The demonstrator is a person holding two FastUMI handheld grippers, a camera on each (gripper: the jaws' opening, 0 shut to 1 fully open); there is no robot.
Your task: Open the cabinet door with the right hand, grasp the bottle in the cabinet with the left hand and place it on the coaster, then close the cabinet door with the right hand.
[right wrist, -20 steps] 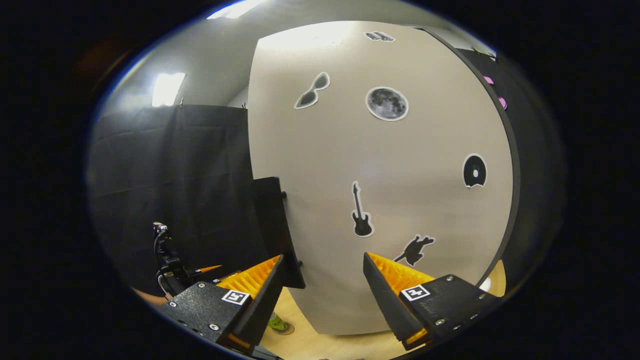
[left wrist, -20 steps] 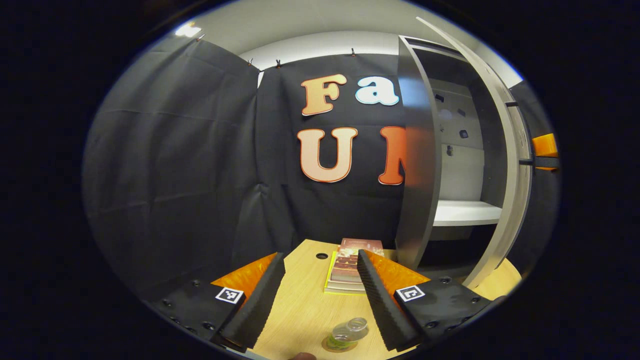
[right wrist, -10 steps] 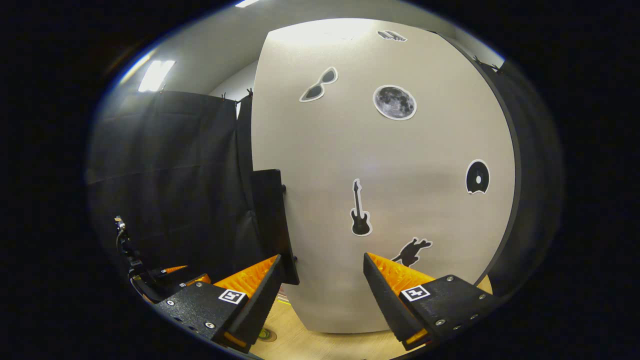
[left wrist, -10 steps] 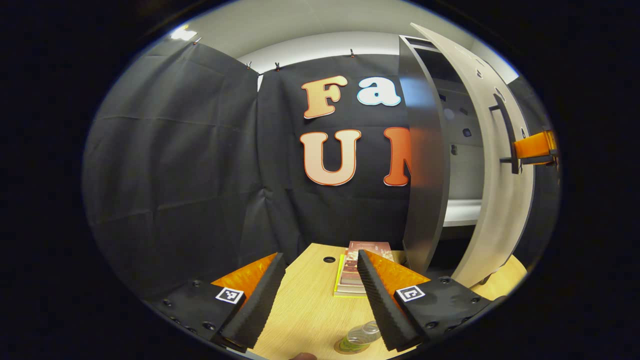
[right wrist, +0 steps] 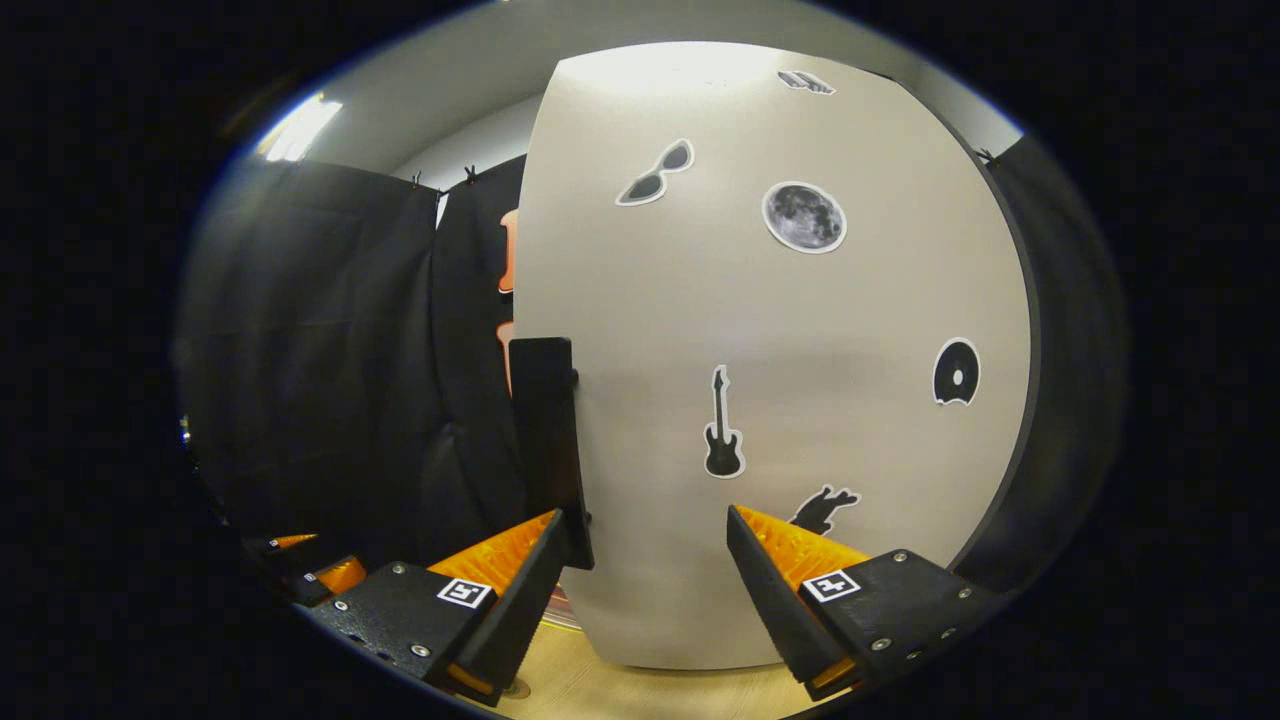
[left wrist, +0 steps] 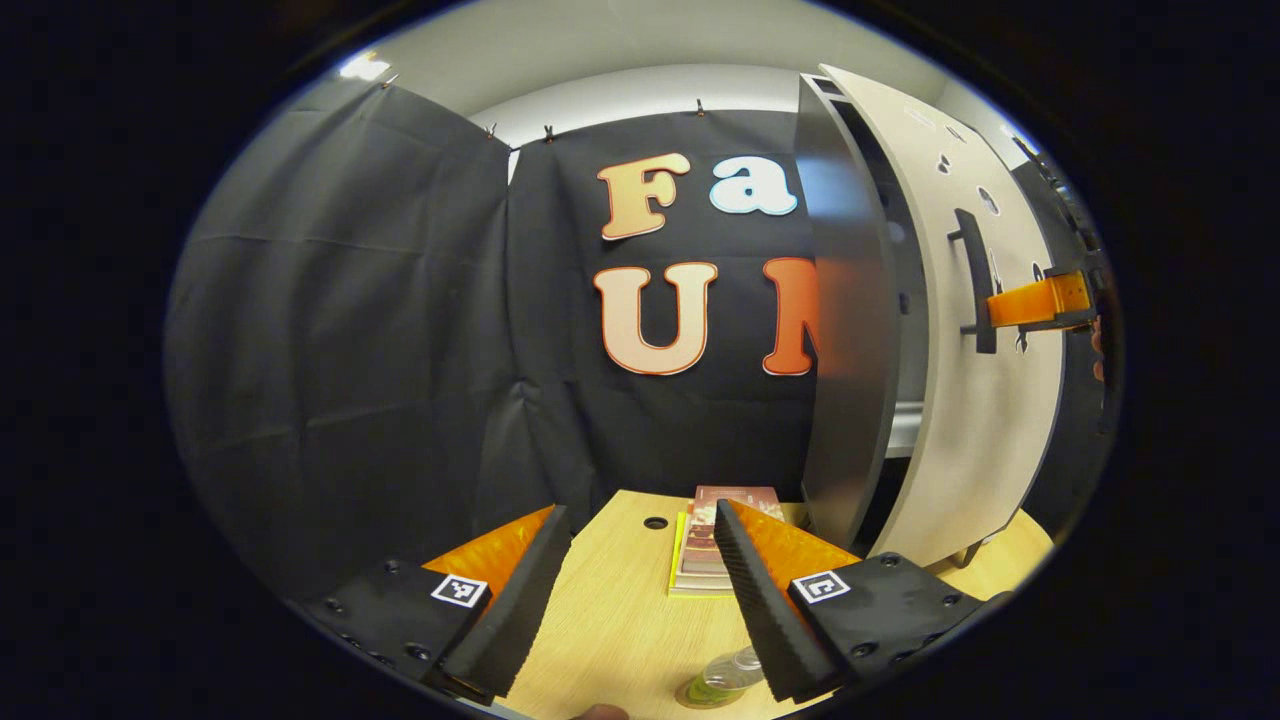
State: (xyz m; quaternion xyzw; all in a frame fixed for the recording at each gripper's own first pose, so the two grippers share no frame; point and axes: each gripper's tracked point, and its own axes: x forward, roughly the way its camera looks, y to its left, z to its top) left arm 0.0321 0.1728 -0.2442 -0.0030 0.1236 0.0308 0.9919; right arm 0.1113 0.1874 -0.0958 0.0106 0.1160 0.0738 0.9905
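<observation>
- Bottle (left wrist: 728, 674): clear plastic, standing on the coaster (left wrist: 700, 695) at the near edge of the wooden surface (left wrist: 610, 620), low in the left gripper view, partly hidden behind that gripper's right-hand finger.
- Left gripper (left wrist: 640, 590): jaws wide, nothing between them, held above the surface; bottle just below and apart from the fingers.
- Stack of books (left wrist: 715, 540): farther back on the surface, near the cabinet's dark side panel (left wrist: 845, 330). Small round hole (left wrist: 655, 523) in the surface just left of the books.
- Cabinet door (left wrist: 985, 420): pale, nearly closed; a narrow gap shows a strip of the inner shelf (left wrist: 905, 425).
- Door handle (left wrist: 975, 280): dark vertical bar near the door's free edge.
- Right gripper (right wrist: 655, 590): jaws wide, holding nothing, facing the door front up close; handle (right wrist: 545, 450) just beyond its left-hand finger. Contact with the door cannot be told.
- Door front: stickers of sunglasses (right wrist: 655, 173), moon (right wrist: 805, 216), guitar (right wrist: 722, 425), disc (right wrist: 955, 371).
</observation>
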